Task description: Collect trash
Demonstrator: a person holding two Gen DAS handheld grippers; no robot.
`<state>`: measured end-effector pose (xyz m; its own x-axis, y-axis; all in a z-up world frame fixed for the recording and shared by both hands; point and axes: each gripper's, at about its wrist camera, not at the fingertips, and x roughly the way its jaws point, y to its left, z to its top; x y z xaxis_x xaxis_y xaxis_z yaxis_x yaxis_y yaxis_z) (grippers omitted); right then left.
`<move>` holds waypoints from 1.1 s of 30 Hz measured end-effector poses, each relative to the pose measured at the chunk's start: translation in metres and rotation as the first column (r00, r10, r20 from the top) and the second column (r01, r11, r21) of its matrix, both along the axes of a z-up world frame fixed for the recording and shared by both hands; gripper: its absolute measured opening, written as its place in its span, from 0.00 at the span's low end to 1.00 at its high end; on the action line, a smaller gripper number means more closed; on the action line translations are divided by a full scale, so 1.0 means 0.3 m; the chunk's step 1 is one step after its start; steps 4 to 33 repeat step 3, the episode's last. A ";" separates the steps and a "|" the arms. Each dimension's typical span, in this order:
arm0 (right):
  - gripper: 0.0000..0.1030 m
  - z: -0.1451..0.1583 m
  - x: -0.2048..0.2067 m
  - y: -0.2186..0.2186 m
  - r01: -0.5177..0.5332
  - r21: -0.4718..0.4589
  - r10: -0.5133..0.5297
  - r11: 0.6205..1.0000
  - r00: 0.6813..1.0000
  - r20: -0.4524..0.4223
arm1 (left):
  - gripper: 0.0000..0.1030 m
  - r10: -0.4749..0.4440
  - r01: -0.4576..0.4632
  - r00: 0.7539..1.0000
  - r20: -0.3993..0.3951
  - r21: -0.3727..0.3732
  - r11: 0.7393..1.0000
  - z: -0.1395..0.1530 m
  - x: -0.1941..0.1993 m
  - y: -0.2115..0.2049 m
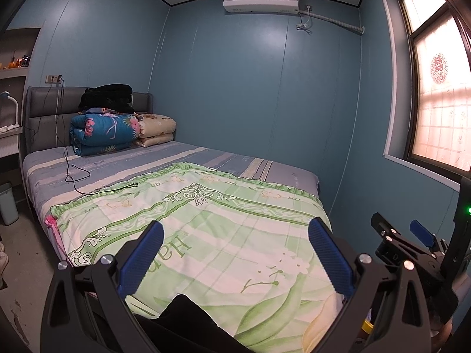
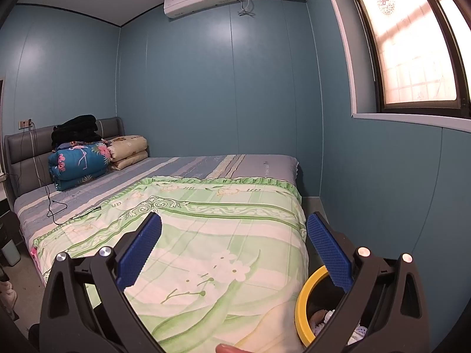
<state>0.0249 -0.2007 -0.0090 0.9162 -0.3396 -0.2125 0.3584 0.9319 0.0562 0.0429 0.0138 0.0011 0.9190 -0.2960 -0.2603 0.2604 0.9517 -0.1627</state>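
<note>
My left gripper (image 1: 235, 229) is open above the foot end of a bed, over a green flowered sheet (image 1: 212, 223), with nothing between its blue pads. My right gripper (image 2: 234, 223) is also open and empty over the same sheet (image 2: 206, 235); in the left wrist view it shows at the right edge (image 1: 400, 229). Below the right gripper, beside the bed, stands a yellow-rimmed bin (image 2: 303, 300) with crumpled scraps (image 2: 325, 316) inside. I see no loose trash on the bed.
Folded quilts (image 1: 103, 132) and a dark bundle (image 1: 106, 97) lie at the headboard. A black cable (image 1: 79, 176) trails across the striped bedsheet. A pale bin (image 1: 7, 203) stands on the floor at the left. A window (image 2: 412, 44) is at the right. A fingertip (image 2: 226, 348) shows at the bottom.
</note>
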 end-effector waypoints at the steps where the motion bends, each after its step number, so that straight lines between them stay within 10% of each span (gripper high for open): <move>1: 0.92 0.000 0.000 0.000 0.000 0.001 0.000 1.000 1.000 0.000 | 0.92 0.000 0.000 1.000 -0.001 -0.001 1.000 -0.001 0.002 0.000; 33: 0.92 0.000 0.000 -0.001 0.002 0.001 -0.002 1.000 1.000 0.001 | 0.92 0.001 -0.001 1.000 -0.004 0.000 1.000 -0.001 0.005 0.003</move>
